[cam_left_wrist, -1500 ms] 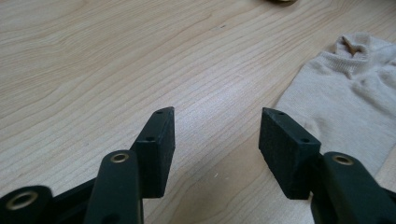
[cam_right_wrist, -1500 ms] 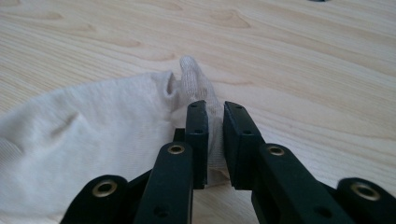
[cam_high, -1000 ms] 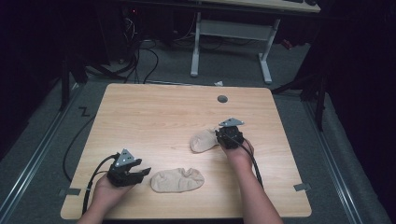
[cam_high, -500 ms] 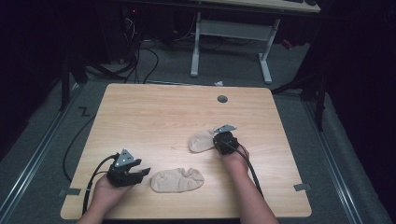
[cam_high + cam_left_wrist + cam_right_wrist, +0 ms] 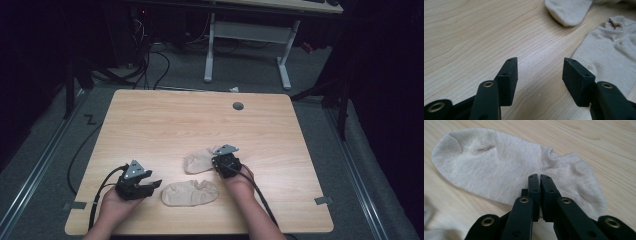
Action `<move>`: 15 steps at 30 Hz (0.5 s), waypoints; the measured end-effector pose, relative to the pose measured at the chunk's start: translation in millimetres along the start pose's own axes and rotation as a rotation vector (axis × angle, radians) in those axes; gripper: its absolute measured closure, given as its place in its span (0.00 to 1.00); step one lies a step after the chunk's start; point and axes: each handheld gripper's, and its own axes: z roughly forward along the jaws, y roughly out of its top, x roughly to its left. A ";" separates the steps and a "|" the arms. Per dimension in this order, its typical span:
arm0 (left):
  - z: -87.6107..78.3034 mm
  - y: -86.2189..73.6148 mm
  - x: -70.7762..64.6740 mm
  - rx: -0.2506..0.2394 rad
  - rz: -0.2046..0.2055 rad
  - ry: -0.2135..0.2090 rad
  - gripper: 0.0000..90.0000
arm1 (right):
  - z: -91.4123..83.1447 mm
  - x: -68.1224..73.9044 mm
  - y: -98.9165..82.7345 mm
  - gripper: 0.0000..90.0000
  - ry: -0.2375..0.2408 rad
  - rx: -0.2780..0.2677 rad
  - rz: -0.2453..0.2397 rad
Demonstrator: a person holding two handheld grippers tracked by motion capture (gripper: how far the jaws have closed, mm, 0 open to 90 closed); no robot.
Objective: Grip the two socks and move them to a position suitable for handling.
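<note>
right gripper point(image 5: 540, 178), jaws together, has just closed with nothing visibly pinched, over the far sock point(image 5: 506, 173) on the bench point(image 5: 200, 120). left gripper point(image 5: 539, 72), jaws apart, faces the near sock point(image 5: 609, 55), lying crosswise to its right.

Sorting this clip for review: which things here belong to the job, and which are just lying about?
In the job:
- far beige sock, under the shut right gripper
- near beige sock, beside the open left gripper

Just lying about:
- grommet in the table
- white-legged desk behind
- floor cables
</note>
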 end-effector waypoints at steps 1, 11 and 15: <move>0.0 0.1 -0.1 -0.001 -0.001 -0.001 0.52 | 0.2 5.6 0.3 0.97 0.006 -0.005 -0.003; 3.1 3.9 -6.0 -0.013 0.014 -0.010 0.52 | -7.4 26.9 2.6 0.90 0.040 -0.056 -0.041; 9.9 11.9 -8.0 -0.054 -0.013 -0.009 0.52 | -24.5 12.9 1.3 0.89 -0.005 -0.127 0.008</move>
